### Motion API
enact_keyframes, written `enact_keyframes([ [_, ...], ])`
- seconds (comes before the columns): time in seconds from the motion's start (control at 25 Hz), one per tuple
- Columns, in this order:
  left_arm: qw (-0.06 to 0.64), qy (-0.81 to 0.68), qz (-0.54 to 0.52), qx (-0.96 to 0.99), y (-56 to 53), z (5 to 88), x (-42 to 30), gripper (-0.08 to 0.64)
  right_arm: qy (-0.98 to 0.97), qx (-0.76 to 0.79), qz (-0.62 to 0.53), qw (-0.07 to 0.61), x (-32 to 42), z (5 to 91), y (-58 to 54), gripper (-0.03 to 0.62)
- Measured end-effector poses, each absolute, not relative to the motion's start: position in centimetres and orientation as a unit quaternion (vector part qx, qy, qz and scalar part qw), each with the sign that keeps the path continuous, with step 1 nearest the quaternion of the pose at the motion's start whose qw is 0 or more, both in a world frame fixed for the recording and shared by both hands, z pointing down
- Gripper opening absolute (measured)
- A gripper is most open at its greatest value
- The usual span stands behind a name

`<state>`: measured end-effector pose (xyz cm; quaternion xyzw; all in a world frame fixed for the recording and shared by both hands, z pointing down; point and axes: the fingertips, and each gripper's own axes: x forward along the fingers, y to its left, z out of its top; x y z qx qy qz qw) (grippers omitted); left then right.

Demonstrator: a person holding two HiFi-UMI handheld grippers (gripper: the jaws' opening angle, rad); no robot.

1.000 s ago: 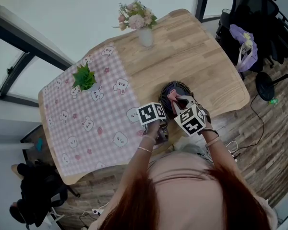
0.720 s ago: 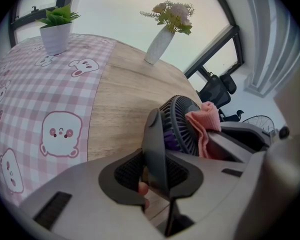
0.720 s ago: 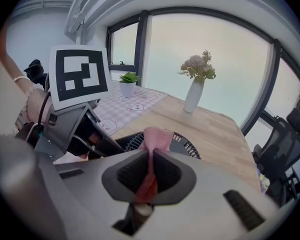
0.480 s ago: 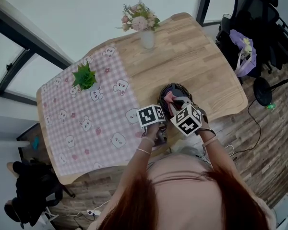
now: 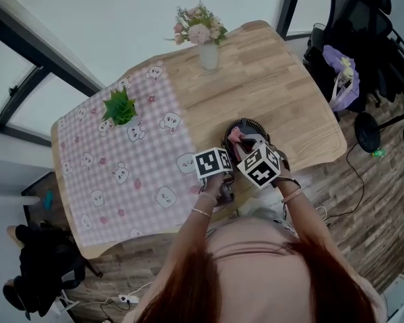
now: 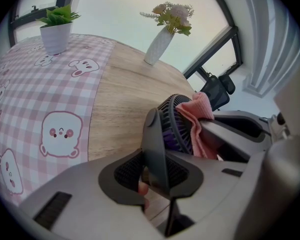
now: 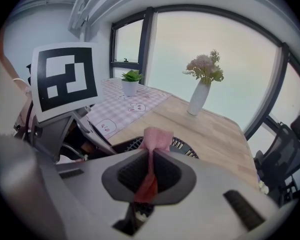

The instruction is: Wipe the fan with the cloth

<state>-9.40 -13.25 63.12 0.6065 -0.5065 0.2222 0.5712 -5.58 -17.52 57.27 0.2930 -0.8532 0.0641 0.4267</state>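
A small black fan (image 5: 246, 130) with a round grille stands on the wooden table near its front edge. My left gripper (image 6: 157, 171) is shut on the fan's dark stand (image 6: 153, 144), holding it upright. A pink cloth (image 7: 155, 140) is pinched in my right gripper (image 7: 149, 176), and its bunched end presses on the fan's grille (image 7: 182, 145). In the left gripper view the pink cloth (image 6: 199, 121) lies against the front of the fan (image 6: 176, 126). From the head view both grippers (image 5: 212, 163) (image 5: 259, 165) sit close together just in front of the fan.
A pink checked tablecloth (image 5: 114, 173) covers the table's left half, with a small potted plant (image 5: 118, 108) on it. A white vase of flowers (image 5: 203, 36) stands at the far edge. A black office chair (image 5: 370, 39) with a purple bag is to the right.
The right gripper with the pink cloth has shifted slightly left and nearer over the fan's grille. The left gripper keeps its hold on the fan.
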Motion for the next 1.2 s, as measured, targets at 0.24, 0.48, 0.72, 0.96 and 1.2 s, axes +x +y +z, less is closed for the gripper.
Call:
enact_keyframes([
  [0.24,0.571,-0.508,0.219,0.606,-13.3,63.2,-9.5,0.089,-0.853,0.301,0.058,0.422,-5.8,57.3,-18.3,0.023],
  [0.48,0.572,-0.516,0.212,0.602,-13.4,63.1,-9.5,0.089,-0.854,0.312,0.058,0.412,-5.6,57.3,-19.2,0.023],
  [0.72,0.574,-0.517,0.211,0.599,-13.3,63.2,-9.5,0.089,-0.852,0.325,0.060,0.406,-5.4,57.3,-19.9,0.023],
  [0.96,0.573,-0.523,0.209,0.595,-13.3,63.1,-9.6,0.089,-0.842,0.356,0.048,0.401,-5.0,57.0,-20.6,0.023],
  [1.2,0.573,-0.529,0.206,0.591,-13.4,63.3,-9.7,0.089,-0.837,0.373,0.045,0.398,-4.4,57.1,-21.1,0.023],
])
